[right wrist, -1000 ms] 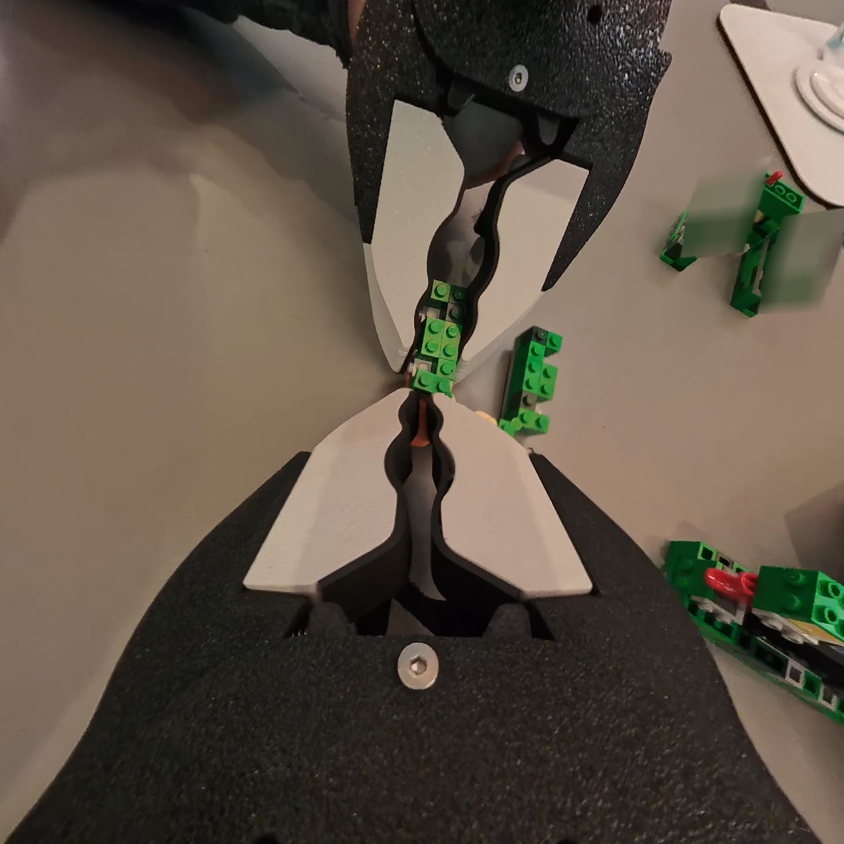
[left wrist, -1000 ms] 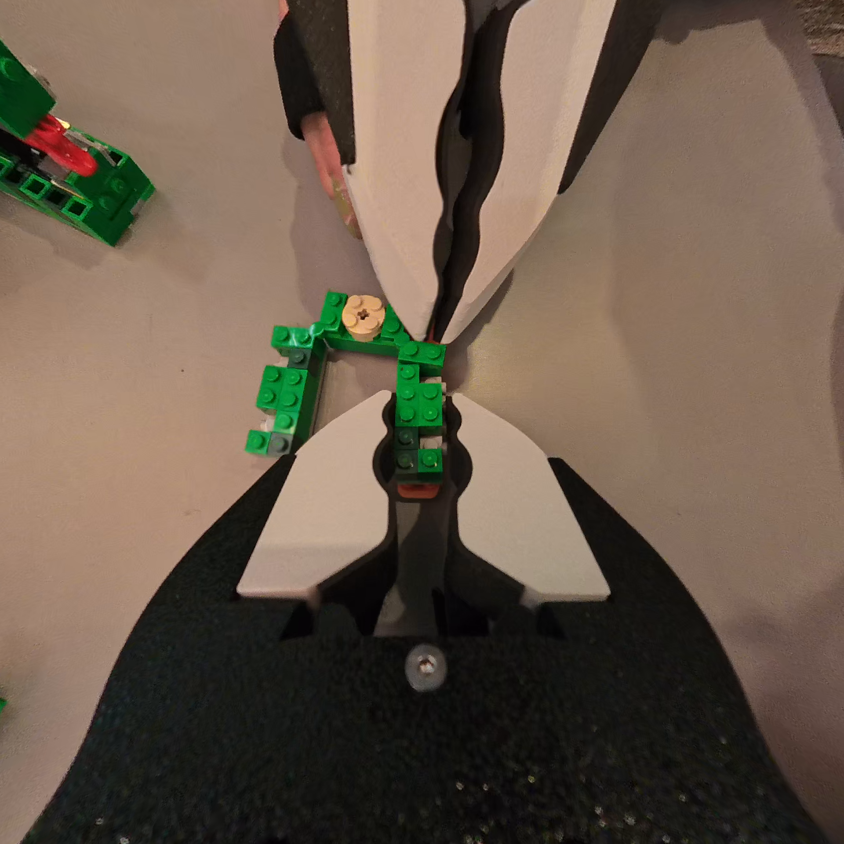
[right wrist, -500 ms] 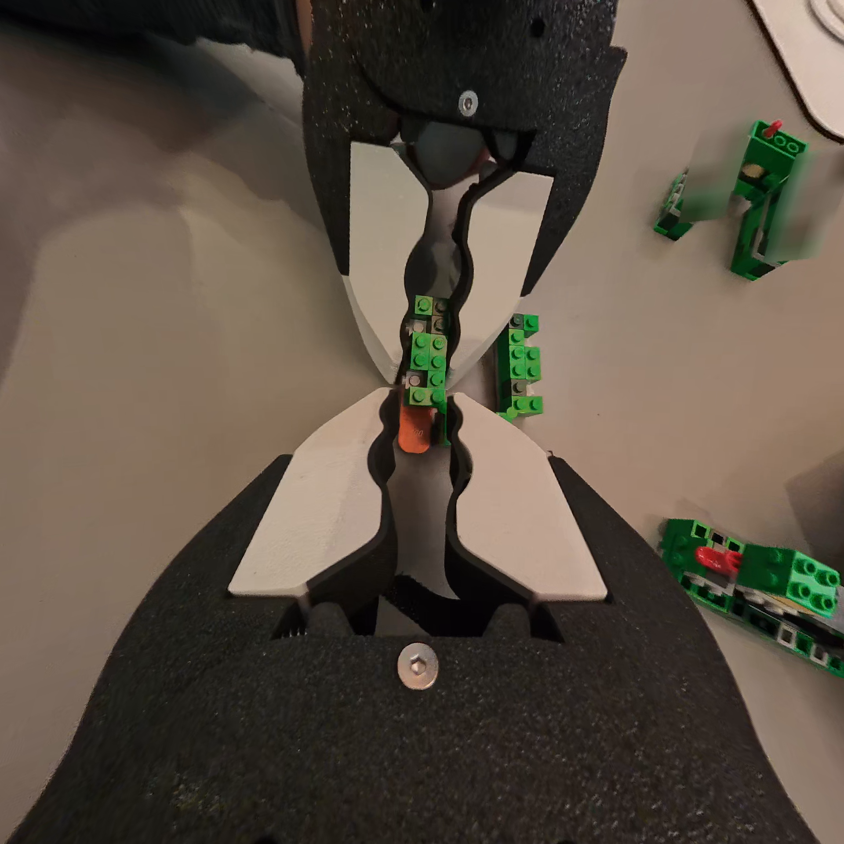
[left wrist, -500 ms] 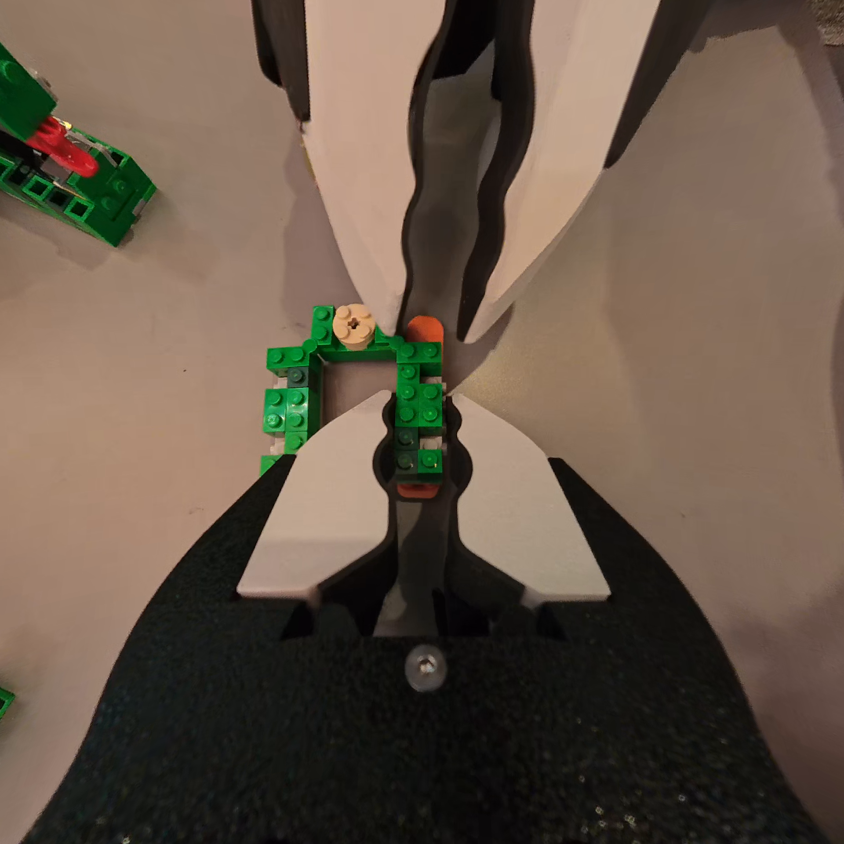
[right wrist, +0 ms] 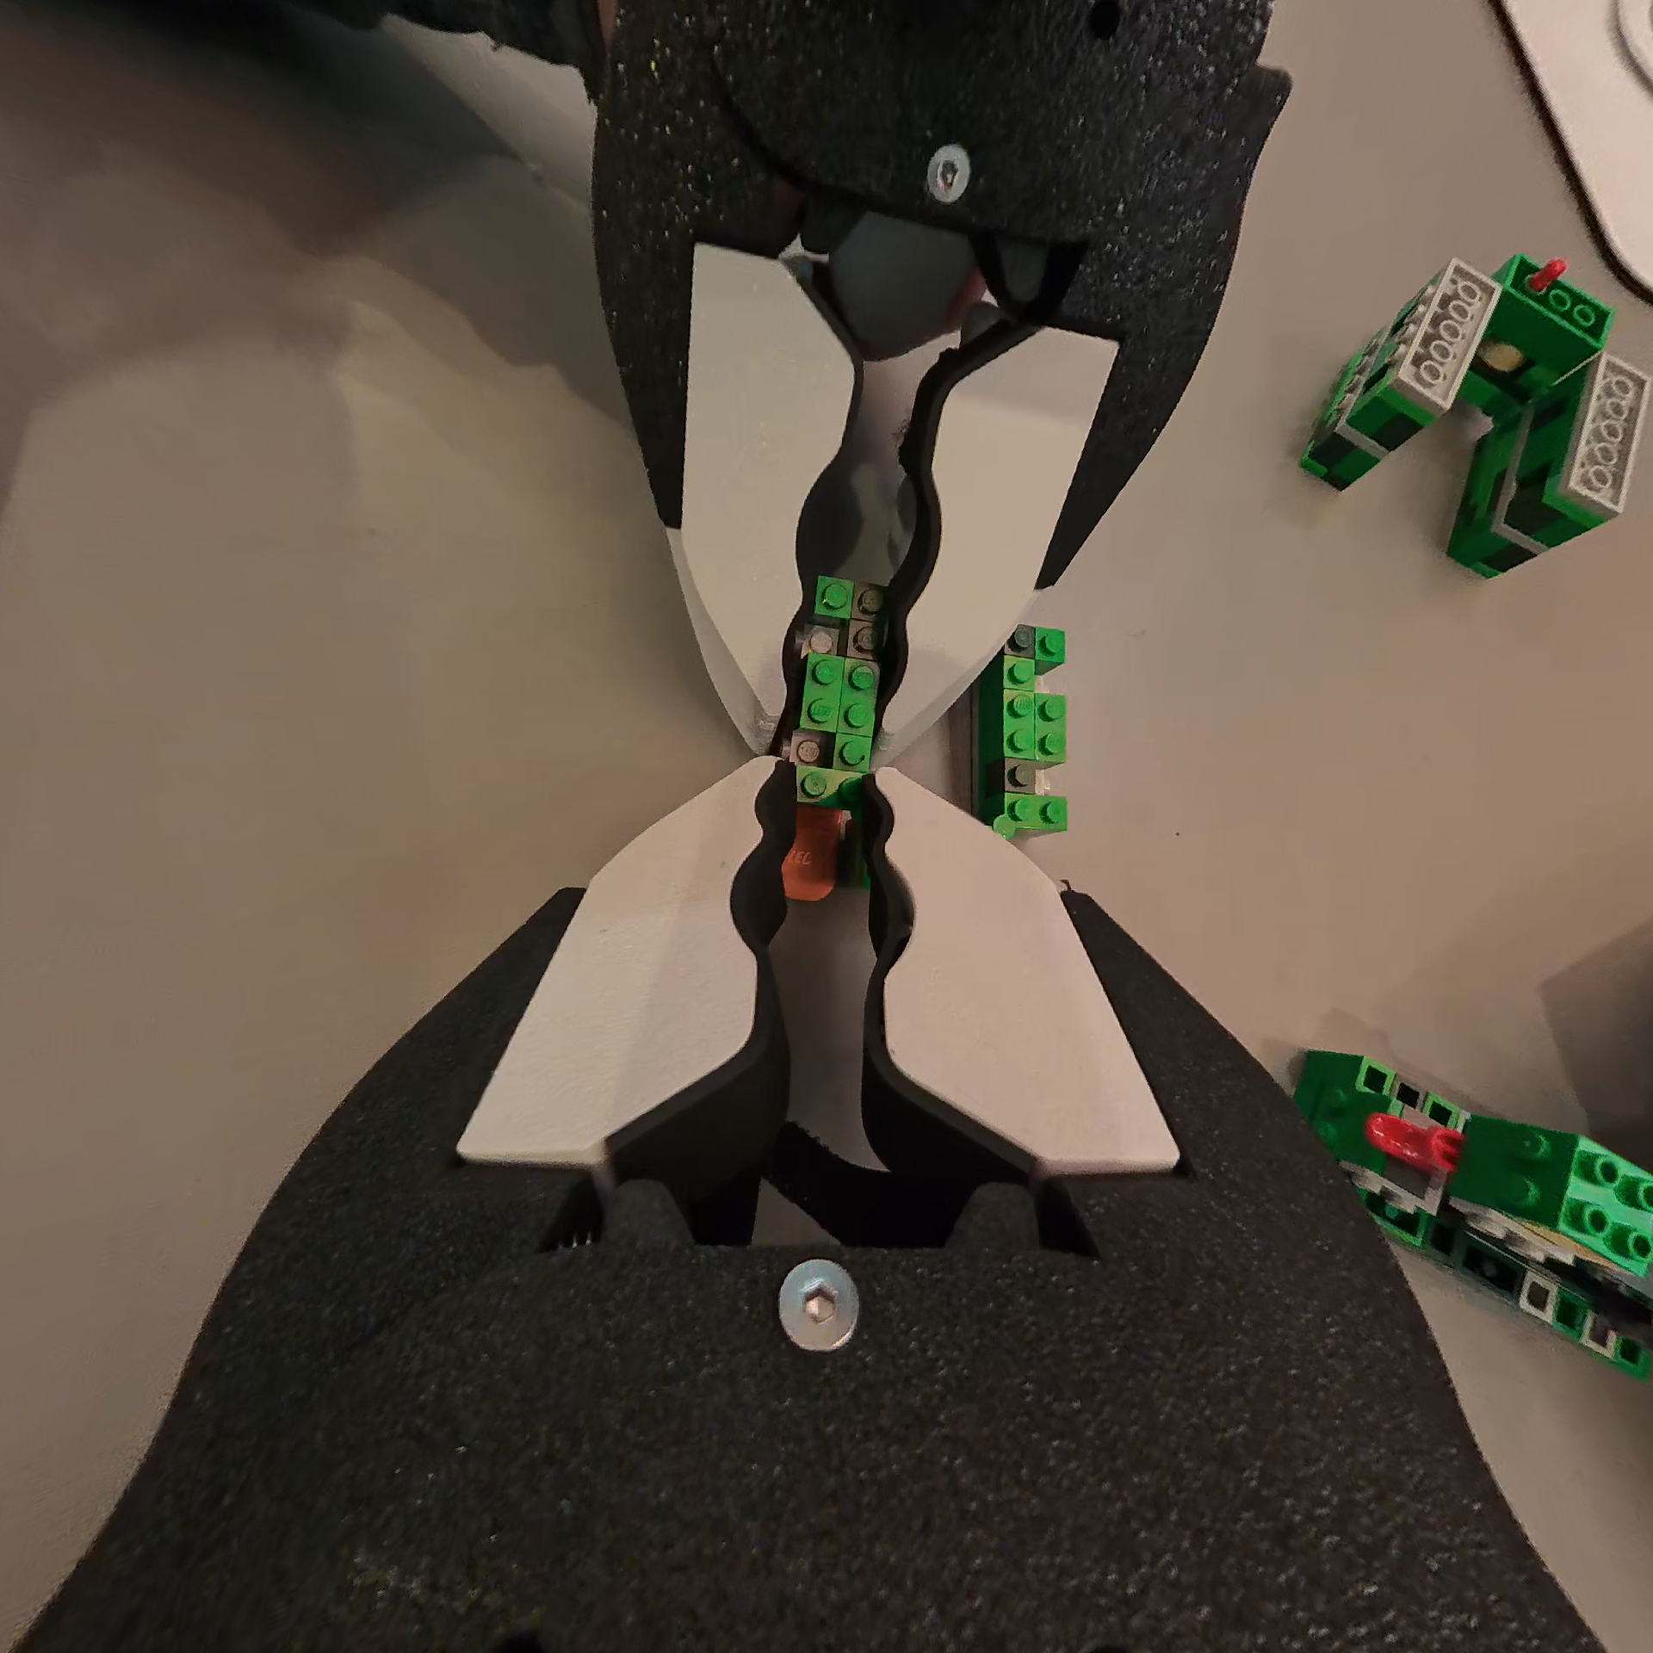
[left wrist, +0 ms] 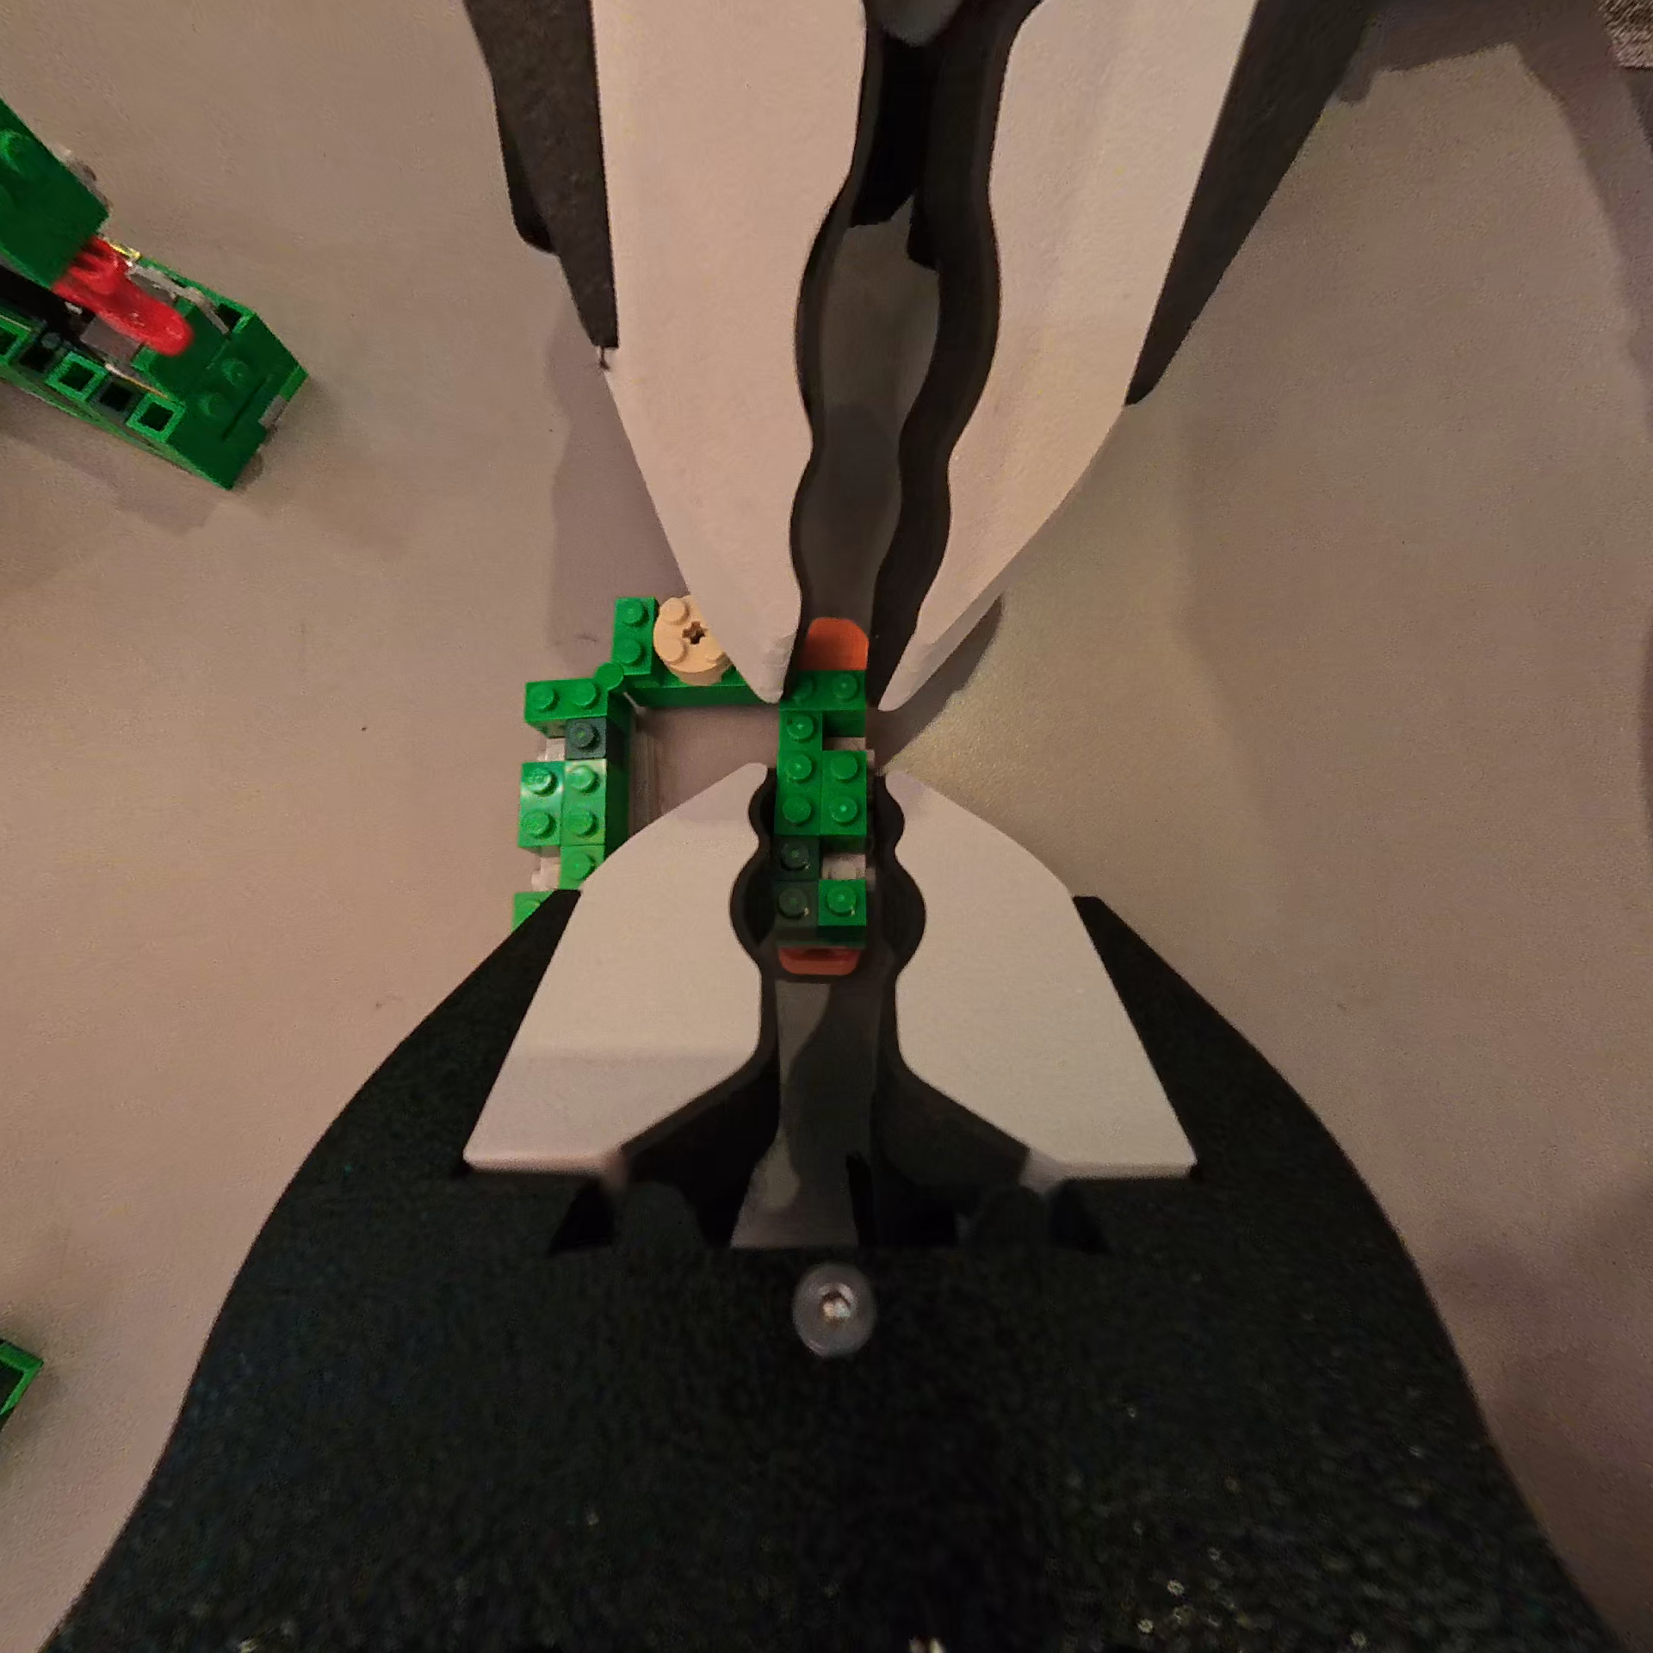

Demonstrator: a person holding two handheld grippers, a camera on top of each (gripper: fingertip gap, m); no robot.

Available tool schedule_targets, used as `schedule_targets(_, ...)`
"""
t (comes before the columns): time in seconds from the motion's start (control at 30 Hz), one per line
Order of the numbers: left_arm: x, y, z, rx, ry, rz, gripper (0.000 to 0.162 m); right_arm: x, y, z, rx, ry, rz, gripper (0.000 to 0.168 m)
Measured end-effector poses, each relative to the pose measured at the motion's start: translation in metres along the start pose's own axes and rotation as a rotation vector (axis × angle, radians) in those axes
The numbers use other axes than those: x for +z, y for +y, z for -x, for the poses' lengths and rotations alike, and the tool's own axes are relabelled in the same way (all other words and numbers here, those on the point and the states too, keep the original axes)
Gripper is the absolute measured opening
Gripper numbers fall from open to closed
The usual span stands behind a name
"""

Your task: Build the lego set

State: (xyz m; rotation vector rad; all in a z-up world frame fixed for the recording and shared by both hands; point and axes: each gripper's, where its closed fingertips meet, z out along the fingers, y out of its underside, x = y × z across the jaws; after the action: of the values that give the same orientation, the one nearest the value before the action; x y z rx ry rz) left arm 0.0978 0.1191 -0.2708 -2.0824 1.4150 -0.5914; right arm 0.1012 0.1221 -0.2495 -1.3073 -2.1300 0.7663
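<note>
A green U-shaped lego frame lies on the pale table, with a tan round stud on its far bar. My left gripper is shut on the frame's right arm; the arm also shows in the right wrist view. An orange piece sits at the far end of that arm. My right gripper faces the left one tip to tip. Its jaws stand slightly apart around the orange piece. The frame's other arm lies free beside them.
A larger green build with a red part lies at the far left, also shown at the lower right of the right wrist view. A green and grey bent build lies farther off. A white board fills a corner. The grippers are tip to tip, or close to it.
The right gripper was shut on the orange piece a second ago. Its jaws have parted, and the orange piece now sits at the end of the green arm. The left gripper has held still.
</note>
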Motion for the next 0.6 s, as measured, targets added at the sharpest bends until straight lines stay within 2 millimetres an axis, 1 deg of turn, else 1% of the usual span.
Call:
schedule_targets(0.23,0.0001,0.0001,0.0,0.003,-0.003,0.001,0.019,0.0008,0.0001,0.0003,-0.047,0.049,-0.05,0.013)
schedule_targets(0.43,0.0001,0.0,0.0001,0.003,-0.002,-0.001,0.019,0.0013,0.0001,0.0004,-0.009,0.04,-0.102,0.014)
schedule_targets(0.6,0.0002,-0.0002,0.0001,0.001,0.0,-0.004,0.019,0.0017,0.0002,0.0003,-0.011,0.049,-0.121,0.014)
